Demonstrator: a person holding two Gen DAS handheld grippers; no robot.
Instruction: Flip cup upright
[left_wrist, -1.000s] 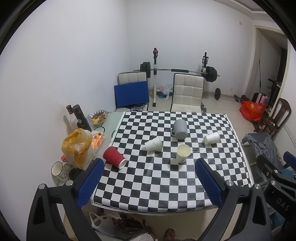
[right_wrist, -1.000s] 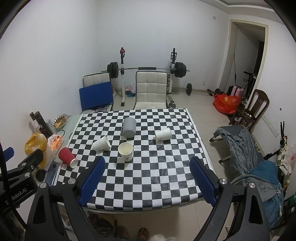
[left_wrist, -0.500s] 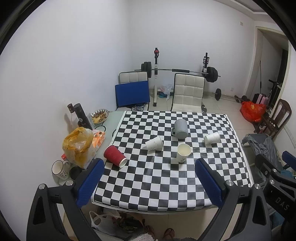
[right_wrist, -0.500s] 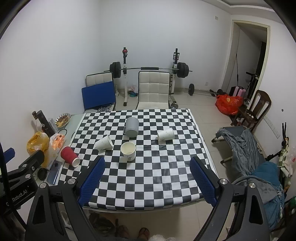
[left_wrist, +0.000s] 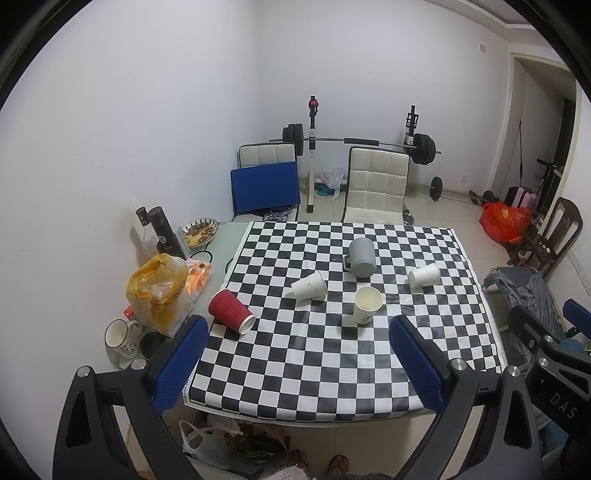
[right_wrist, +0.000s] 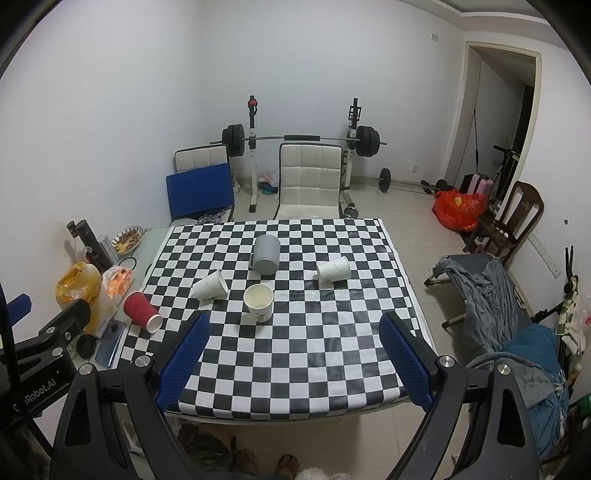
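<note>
On the checkered table (left_wrist: 332, 369) (right_wrist: 295, 369) a red paper cup (left_wrist: 231, 311) (right_wrist: 142, 312) lies on its side at the left edge. Two white paper cups lie on their sides, one left of centre (left_wrist: 309, 286) (right_wrist: 210, 286) and one at the right (left_wrist: 424, 275) (right_wrist: 333, 270). A white paper cup (left_wrist: 365, 305) (right_wrist: 259, 302) stands upright. A grey mug (left_wrist: 361, 257) (right_wrist: 266, 254) stands upside down. My left gripper (left_wrist: 295, 354) and right gripper (right_wrist: 293, 350) are both open and empty, held high above the table's near edge.
Left of the cloth are a yellow bag (left_wrist: 159, 291), a white mug (left_wrist: 120, 338), a dark bottle (left_wrist: 164, 232), a snack plate (left_wrist: 199, 230) and a phone (right_wrist: 110, 343). Chairs (left_wrist: 376, 188) and a barbell rack (left_wrist: 354, 140) stand behind; a cot with clothes (right_wrist: 498, 306) is right.
Both views have drifted slightly, so the table sits a little lower and nearer in frame. The cups have not moved. Both grippers stay open.
</note>
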